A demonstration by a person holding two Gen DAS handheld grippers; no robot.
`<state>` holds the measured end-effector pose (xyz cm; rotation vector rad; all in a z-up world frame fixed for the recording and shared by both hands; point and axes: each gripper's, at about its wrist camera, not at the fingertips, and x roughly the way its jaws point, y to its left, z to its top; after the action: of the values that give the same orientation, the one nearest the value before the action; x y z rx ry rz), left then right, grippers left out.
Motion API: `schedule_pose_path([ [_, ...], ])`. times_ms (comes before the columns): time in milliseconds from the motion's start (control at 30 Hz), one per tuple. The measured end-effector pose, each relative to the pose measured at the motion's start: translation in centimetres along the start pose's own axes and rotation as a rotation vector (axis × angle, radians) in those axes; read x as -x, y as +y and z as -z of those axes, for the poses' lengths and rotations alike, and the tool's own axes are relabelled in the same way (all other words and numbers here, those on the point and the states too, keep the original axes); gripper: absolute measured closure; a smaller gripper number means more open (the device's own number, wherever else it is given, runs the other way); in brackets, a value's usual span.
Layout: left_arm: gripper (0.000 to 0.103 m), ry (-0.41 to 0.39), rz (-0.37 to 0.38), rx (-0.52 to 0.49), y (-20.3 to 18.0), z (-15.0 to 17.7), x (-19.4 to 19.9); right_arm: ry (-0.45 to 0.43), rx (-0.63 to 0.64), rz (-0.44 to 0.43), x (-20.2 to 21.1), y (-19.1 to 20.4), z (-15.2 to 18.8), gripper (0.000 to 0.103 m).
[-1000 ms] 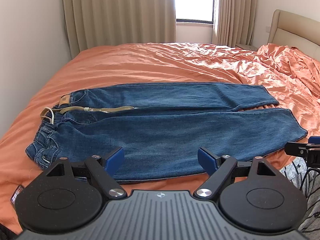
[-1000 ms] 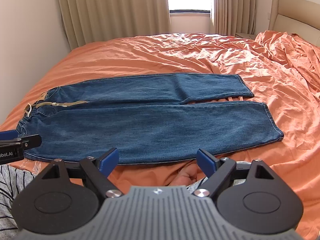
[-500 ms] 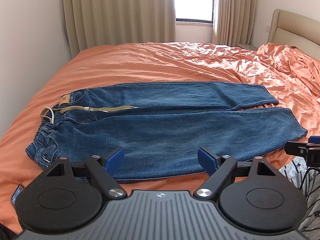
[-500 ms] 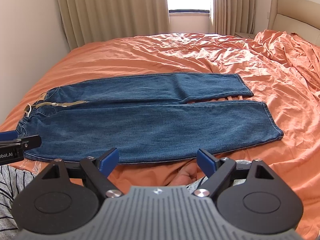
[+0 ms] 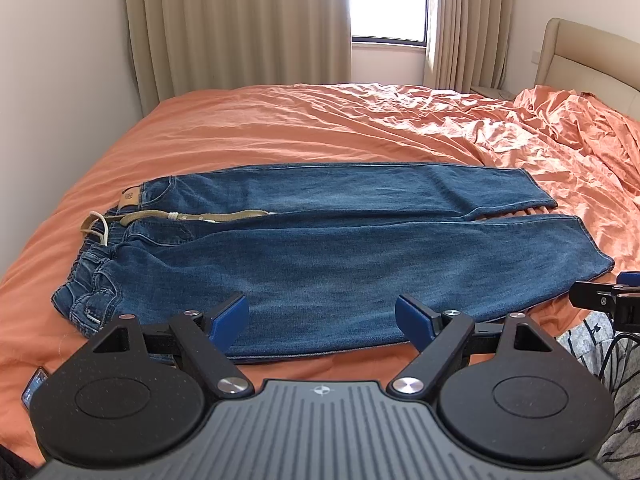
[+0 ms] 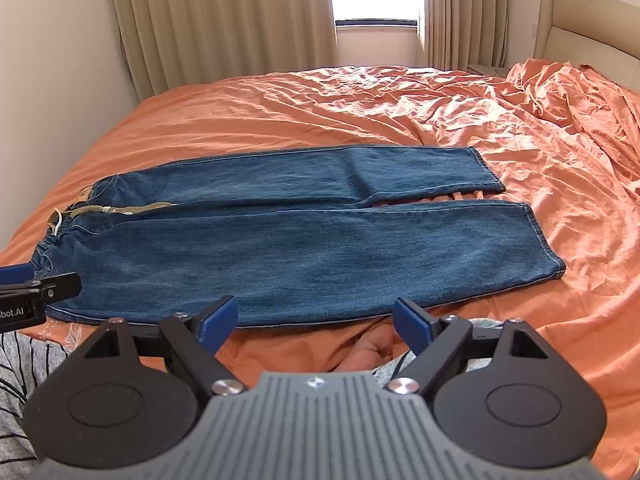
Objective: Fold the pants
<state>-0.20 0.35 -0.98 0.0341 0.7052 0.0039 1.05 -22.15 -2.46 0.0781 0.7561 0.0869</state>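
Note:
Blue jeans (image 5: 320, 248) lie flat on the orange bed, waistband with a tan belt (image 5: 200, 216) at the left, both legs running to the right. The same jeans (image 6: 304, 240) fill the middle of the right wrist view, leg hems at the right. My left gripper (image 5: 321, 314) hovers open just short of the jeans' near edge, nothing between its blue pads. My right gripper (image 6: 315, 318) is also open and empty, near the same edge further right. Each gripper's tip shows at the edge of the other's view.
The orange bedsheet (image 5: 360, 132) is smooth at the left and heavily rumpled at the right, toward a beige headboard (image 5: 588, 60). Curtains and a window stand behind the bed. A phone (image 5: 34, 386) lies at the near left edge. A striped garment (image 6: 24, 364) shows below.
The right wrist view has tipped slightly, so the jeans sit a little lower and closer in it. The left gripper has barely moved. Both stay open.

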Motion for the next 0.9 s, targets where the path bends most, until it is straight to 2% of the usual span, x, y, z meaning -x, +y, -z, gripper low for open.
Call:
schedule_pose_path([
  [900,0.006,-0.002,0.011,0.004,-0.04,0.00,0.52,-0.004,0.026,0.017,0.56,0.74,-0.11,0.022],
])
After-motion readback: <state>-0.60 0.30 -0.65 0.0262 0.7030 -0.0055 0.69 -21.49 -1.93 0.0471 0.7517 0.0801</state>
